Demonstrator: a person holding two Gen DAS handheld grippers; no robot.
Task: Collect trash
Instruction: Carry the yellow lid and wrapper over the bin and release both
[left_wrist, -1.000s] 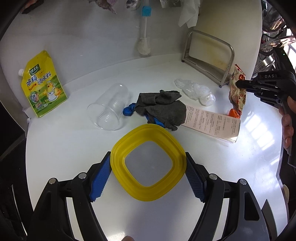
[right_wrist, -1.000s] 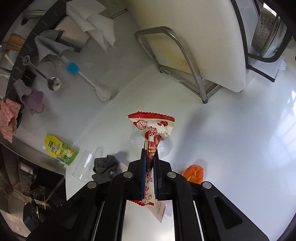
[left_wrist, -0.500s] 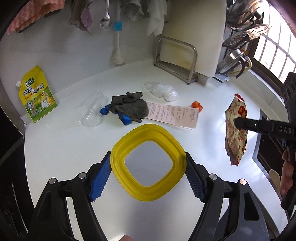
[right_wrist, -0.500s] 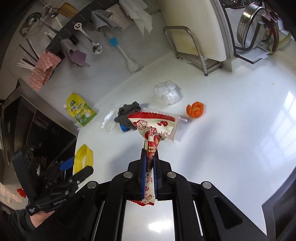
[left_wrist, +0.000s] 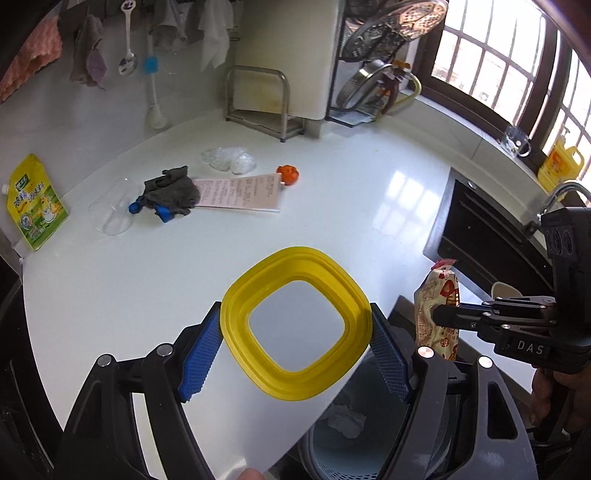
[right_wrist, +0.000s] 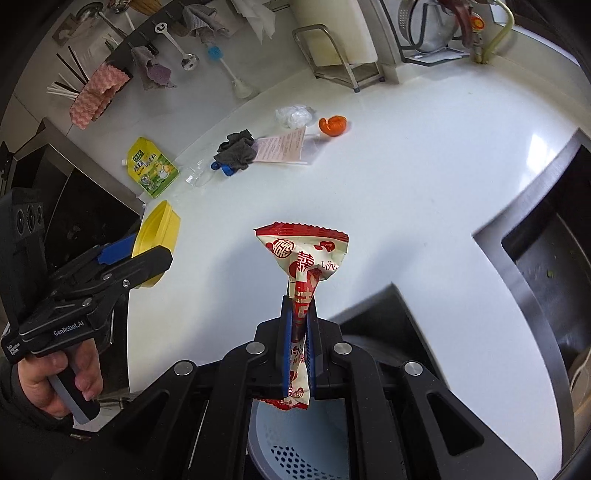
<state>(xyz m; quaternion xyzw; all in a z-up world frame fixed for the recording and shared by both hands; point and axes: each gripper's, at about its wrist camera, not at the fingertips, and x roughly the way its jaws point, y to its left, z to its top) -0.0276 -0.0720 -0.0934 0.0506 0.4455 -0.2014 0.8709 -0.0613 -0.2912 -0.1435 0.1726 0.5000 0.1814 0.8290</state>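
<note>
My right gripper (right_wrist: 300, 314) is shut on a red-and-white snack wrapper (right_wrist: 304, 254) and holds it above a pale blue perforated bin (right_wrist: 295, 443) below the counter edge. The wrapper also shows in the left wrist view (left_wrist: 437, 306), beside the right gripper (left_wrist: 439, 317). My left gripper (left_wrist: 295, 332) is shut on a yellow square ring lid (left_wrist: 295, 328), held above the counter edge and the bin (left_wrist: 343, 435). On the counter lie a receipt (left_wrist: 240, 194), orange peel (left_wrist: 288, 174), crumpled clear plastic (left_wrist: 229, 159), a clear cup (left_wrist: 112, 212) and a grey cloth (left_wrist: 171, 192).
A yellow seasoning pouch (left_wrist: 33, 203) leans at the back left. A metal rack with a cutting board (left_wrist: 266, 103) stands at the back. A sink (right_wrist: 546, 266) is at the right. A bottle brush (left_wrist: 153, 92) hangs on the wall.
Both grippers pulled back from the counter toward its front edge. The right gripper carried the wrapper from near the receipt to above the bin. The bin came into view.
</note>
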